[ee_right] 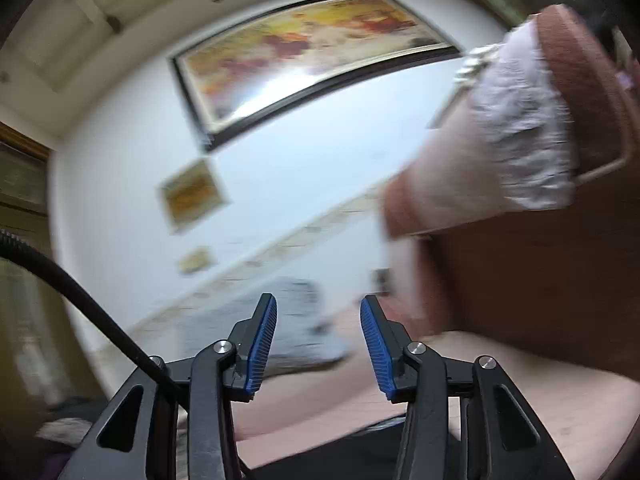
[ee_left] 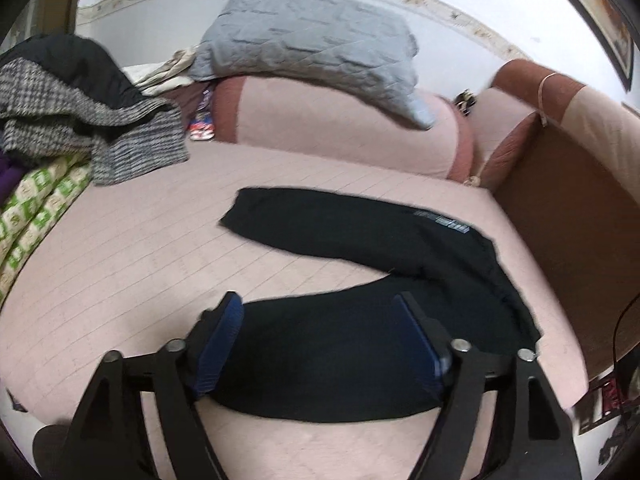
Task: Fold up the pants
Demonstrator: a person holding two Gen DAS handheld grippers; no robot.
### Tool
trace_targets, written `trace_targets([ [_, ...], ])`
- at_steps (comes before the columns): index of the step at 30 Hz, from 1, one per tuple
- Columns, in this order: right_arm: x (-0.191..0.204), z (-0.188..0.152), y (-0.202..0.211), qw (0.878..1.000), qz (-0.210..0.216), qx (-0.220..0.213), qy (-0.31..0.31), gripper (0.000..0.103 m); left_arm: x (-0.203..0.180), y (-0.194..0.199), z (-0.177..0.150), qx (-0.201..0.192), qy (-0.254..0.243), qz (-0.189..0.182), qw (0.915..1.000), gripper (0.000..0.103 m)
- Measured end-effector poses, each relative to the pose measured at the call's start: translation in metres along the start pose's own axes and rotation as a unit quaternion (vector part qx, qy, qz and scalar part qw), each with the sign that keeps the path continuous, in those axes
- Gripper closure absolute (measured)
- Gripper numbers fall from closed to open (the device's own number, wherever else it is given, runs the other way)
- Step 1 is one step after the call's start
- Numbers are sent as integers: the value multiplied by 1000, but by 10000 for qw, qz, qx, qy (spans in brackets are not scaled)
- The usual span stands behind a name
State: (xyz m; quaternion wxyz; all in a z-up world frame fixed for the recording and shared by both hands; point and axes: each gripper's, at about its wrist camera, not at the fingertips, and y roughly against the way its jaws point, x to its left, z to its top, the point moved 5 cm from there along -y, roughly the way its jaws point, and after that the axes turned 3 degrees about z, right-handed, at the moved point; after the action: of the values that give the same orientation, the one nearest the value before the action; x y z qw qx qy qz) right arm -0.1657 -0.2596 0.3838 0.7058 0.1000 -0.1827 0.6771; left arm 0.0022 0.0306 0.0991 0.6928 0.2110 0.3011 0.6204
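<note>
2 blue-padded fingers (ee_left: 222, 344) of the left gripper (ee_left: 320, 340) stand wide apart, straddling the near leg of the black pants (ee_left: 360, 280) at the lower centre of the frame, with nothing clamped. The pants lie spread in a V on the pink sofa seat (ee_left: 140, 240), waistband toward the right. They look soft, light and limp, so a pinch at a cuff or the waistband edge would likely carry best. The right gripper (ee_right: 318, 344) is also parted and empty, aimed up at the wall; blur hides detail there.
</note>
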Motion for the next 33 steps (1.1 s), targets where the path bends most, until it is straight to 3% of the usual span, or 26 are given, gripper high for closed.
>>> trace_targets([
  [3,28,-6,7,9960,836,282,-157,45,-30,-3,20,-41,-61,-161,9998,22],
  [7,68,-33,3,9844,1555,792,-210,41,-75,-19,40,50,-318,-110,9994,21],
  [11,104,-70,-3,9700,2000,1386,-8,41,-118,-50,49,610,-577,-123,9964,21],
  [14,119,-91,2,9665,2080,1494,175,41,-141,-57,35,942,-751,-341,9921,21],
  [19,131,-104,-12,9678,2045,1405,419,39,-170,-56,-6,1129,-1265,-652,9834,21],
  [22,132,-108,-23,9644,2187,1479,180,37,-184,-63,-30,1460,-1412,-783,9760,21],
  [25,139,-114,-34,9575,2354,1666,13,37,-197,-64,-41,1480,-1543,-824,9734,21],
  [30,136,-127,-46,9550,2134,2044,-250,37,-203,-58,-55,1385,-1699,-977,9708,21],
  [33,122,-120,-46,9664,1715,1912,49,29,-178,-61,-63,1449,-1567,-1083,9709,21],
])
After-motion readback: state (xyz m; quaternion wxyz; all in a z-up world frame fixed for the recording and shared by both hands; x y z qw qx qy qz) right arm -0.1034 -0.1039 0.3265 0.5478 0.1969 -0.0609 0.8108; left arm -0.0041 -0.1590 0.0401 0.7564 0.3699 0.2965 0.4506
